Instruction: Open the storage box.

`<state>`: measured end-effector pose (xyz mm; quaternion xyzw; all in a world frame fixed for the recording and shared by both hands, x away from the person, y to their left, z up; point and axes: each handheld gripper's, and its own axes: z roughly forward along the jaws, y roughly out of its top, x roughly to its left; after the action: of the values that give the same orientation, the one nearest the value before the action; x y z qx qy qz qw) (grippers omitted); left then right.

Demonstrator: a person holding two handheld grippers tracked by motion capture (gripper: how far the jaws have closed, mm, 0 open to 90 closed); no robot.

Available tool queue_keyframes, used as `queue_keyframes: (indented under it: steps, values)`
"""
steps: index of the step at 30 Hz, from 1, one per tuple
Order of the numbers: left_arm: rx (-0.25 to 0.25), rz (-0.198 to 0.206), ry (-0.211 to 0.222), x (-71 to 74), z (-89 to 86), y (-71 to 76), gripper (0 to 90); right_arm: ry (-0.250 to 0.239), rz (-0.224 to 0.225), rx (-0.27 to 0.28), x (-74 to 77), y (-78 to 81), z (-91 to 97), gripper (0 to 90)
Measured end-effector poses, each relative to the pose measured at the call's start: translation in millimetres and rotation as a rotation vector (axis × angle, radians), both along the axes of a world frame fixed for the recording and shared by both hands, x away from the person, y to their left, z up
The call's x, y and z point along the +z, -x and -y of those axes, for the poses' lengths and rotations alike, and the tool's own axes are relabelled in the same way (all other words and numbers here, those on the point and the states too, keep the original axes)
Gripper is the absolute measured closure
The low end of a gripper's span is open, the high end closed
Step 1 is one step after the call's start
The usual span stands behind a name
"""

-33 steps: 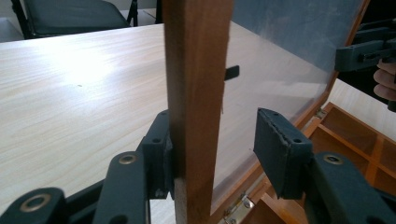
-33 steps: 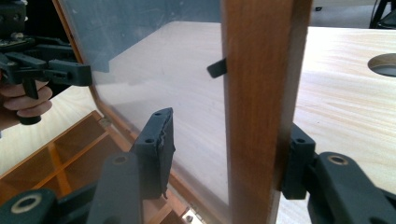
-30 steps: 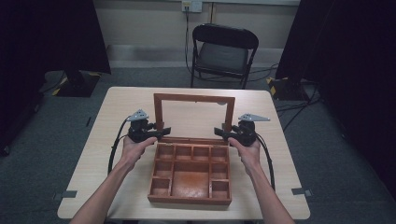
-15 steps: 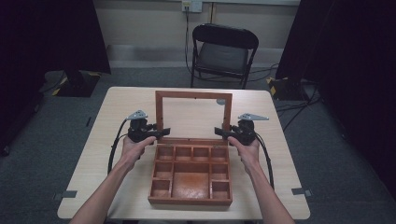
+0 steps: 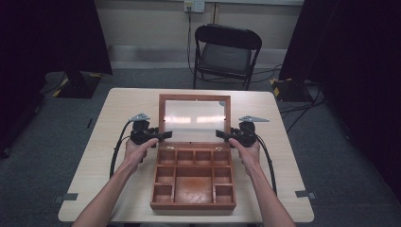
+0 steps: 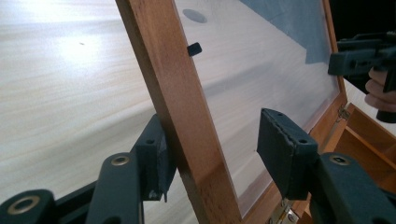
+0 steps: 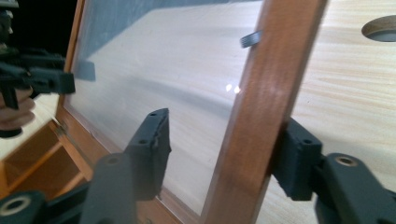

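1. So, a wooden box [image 5: 193,177] with open compartments sits mid-table, near the person's edge; its glass-paned lid [image 5: 194,118] stands open on hinges at the far side, tilted back.
2. Left gripper [image 5: 156,135]: jaws spread, straddling the lid's left frame rail [image 6: 180,107]. Outer pad touches the wood, inner pad stands clear over the glass. Not clamped.
3. Right gripper [image 5: 226,135]: same on the right rail [image 7: 254,112]. Spread, outer pad against the wood, inner pad apart from it.
4. Handling, my read: frame is stiff hardwood, pane is fragile and slick. Grip the rails only and keep pads off the glass. Lid probably swings freely on small hinges, so both sides should move together to avoid racking it.
5. Box looks light enough to slide if the lid is pushed hard.
6. Surface: pale wood-grain table [image 5: 123,113], smooth, with a round hole [image 7: 380,28] near the far edge.
7. Room: grey carpet, dark curtains either side, folding chair [image 5: 227,52] behind the table, cables on the floor.
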<state>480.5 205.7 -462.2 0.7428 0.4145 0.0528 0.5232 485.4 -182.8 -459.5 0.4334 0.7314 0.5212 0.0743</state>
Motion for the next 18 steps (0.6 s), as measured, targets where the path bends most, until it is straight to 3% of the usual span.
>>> queue_keyframes:
  steps: [4, 8, 11, 18]
  values:
    - [-0.007, -0.017, -0.014, -2.7, 1.3, -1.2, 42.6, 0.025, -0.012, -0.006, -3.7, -0.8, -3.9, 36.6]
    - [-0.009, -0.018, -0.074, -3.8, 3.4, -1.2, 37.5, 0.018, -0.028, -0.018, -6.8, -2.2, -4.5, 34.7]
    - [-0.002, -0.038, -0.076, -6.2, 1.1, -1.8, 32.4, 0.034, -0.043, -0.023, -10.1, -3.4, -4.7, 31.6]
    - [-0.004, -0.084, -0.057, -16.0, -4.0, -3.1, 32.4, 0.043, -0.095, -0.036, -18.0, -7.4, -5.2, 25.9]
